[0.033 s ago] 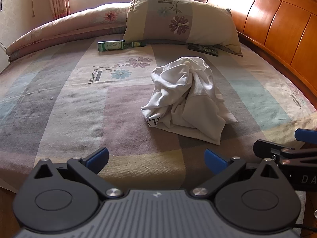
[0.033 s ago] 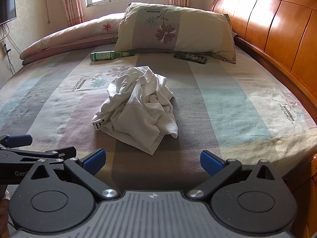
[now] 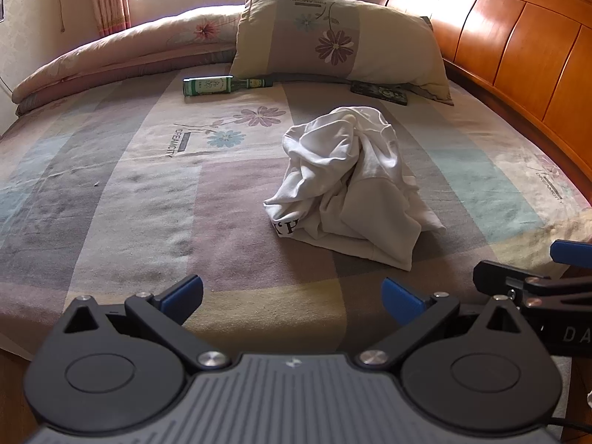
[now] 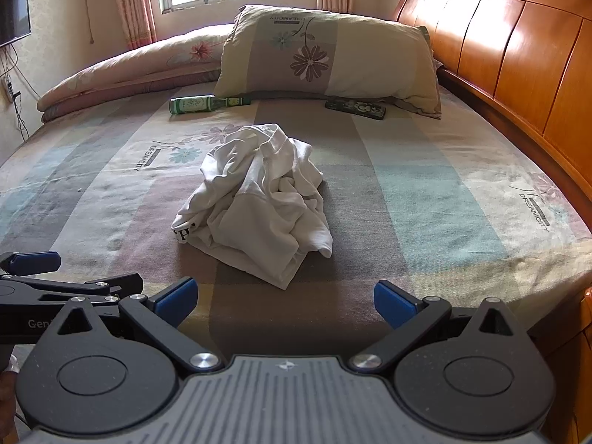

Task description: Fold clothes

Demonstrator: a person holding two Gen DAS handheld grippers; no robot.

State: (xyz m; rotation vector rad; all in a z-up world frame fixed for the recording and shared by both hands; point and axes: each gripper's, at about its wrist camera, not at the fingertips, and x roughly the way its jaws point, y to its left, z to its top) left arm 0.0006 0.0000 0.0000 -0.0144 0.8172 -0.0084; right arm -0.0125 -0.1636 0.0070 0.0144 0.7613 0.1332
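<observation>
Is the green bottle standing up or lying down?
Lying down. The green bottle rests on its side on the bedsheet, neck pointing toward the pillow.

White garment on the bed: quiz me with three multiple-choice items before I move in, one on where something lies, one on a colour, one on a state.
1. Where does the green bottle lie?
A. on the bed, in front of the pillow
B. on top of the garment
C. on the floor

2. What colour is the garment?
A. red
B. white
C. black

3. How is the garment now?
A. folded flat
B. hung up
C. crumpled in a heap

Answers:
1 A, it lies on its side on the bedspread, its neck toward the pillow.
2 B, white cloth with a few dark letters at one edge.
3 C, it sits bunched, and the open left gripper and right gripper are short of it.
</observation>
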